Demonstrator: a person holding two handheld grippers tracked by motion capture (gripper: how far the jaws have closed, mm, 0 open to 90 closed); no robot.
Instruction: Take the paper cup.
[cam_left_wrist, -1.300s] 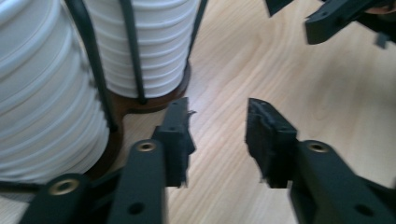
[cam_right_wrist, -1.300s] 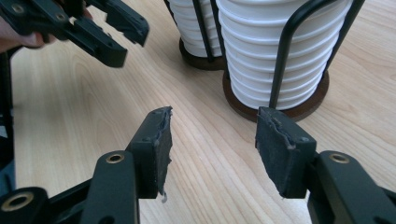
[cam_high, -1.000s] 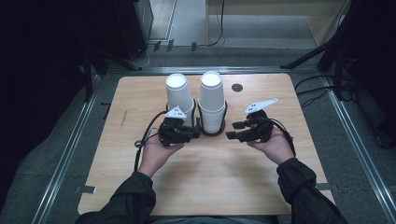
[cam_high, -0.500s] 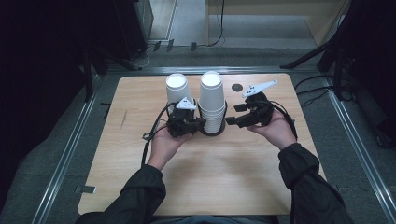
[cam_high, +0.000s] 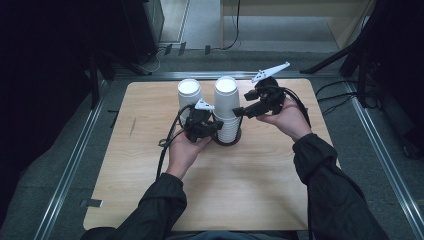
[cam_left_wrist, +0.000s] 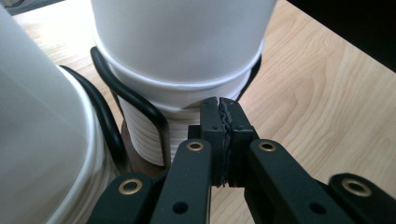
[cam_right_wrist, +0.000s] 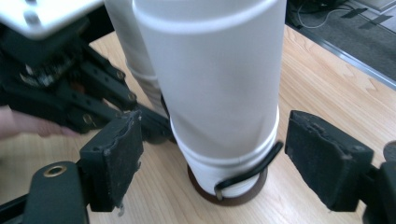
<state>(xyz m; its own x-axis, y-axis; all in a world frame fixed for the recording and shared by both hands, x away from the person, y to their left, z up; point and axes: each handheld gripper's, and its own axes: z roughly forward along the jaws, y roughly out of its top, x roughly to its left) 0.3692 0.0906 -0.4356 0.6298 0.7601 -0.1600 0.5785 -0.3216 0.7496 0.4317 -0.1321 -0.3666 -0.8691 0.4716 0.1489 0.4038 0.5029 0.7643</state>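
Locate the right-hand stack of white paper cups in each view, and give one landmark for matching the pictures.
High view: right stack of cups, table centre, between both grippers.
Left gripper view: upper centre, just beyond the shut left gripper.
Right gripper view: centre, between the open jaws of the right gripper.
Shared landmark: the black wire holder around the stack's base.

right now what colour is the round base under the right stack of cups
Dark brown round base beneath the white paper cup stack, clearest in the right gripper view.
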